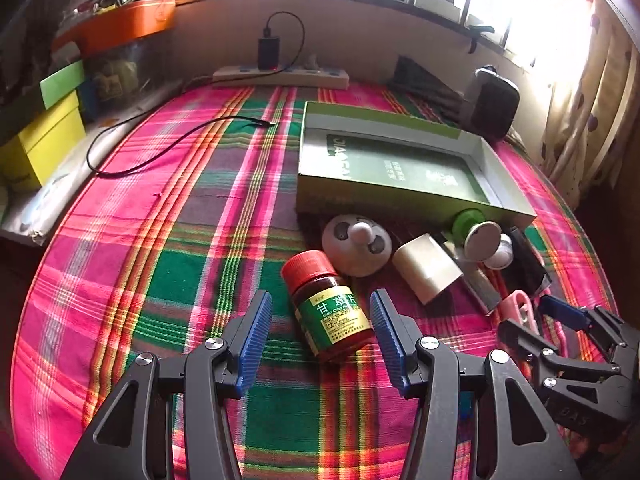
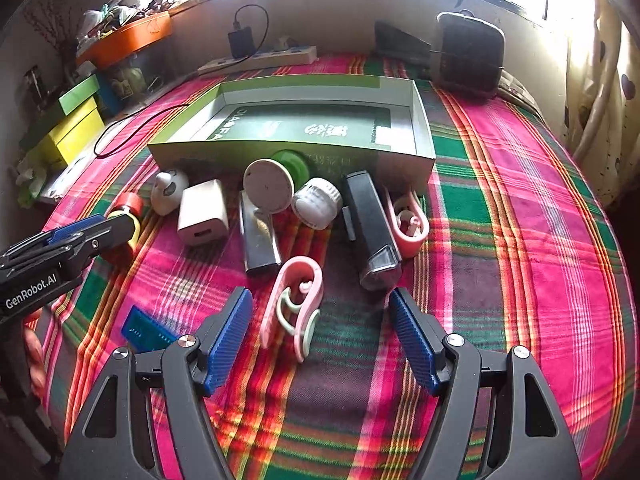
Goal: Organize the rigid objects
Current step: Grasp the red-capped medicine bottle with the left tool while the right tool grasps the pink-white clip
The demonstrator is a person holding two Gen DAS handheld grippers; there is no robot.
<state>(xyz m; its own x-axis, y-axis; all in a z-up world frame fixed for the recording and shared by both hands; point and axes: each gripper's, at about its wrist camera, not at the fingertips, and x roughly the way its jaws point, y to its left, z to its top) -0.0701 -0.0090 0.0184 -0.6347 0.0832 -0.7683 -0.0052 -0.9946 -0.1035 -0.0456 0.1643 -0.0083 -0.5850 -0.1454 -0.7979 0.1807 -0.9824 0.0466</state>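
Observation:
A brown pill bottle (image 1: 330, 308) with a red cap and green label lies on the plaid cloth between the open fingers of my left gripper (image 1: 320, 320); the pads do not touch it. My right gripper (image 2: 320, 320) is open around a pink clip (image 2: 294, 304), not touching it. Behind them lies an open green box (image 1: 400, 160), also in the right wrist view (image 2: 300, 120), empty inside. In front of the box lie a white round gadget (image 1: 356, 244), a white charger (image 2: 202, 212), a metal bar (image 2: 260, 240), a black lighter-like case (image 2: 372, 228) and a second pink clip (image 2: 408, 220).
A power strip (image 1: 280, 76) with a plugged charger and a loose black cable (image 1: 160, 148) lie at the back. Yellow and green boxes (image 1: 44, 132) and an orange tray stand left. A black speaker (image 2: 468, 52) stands back right. A blue card (image 2: 144, 332) lies by my right gripper.

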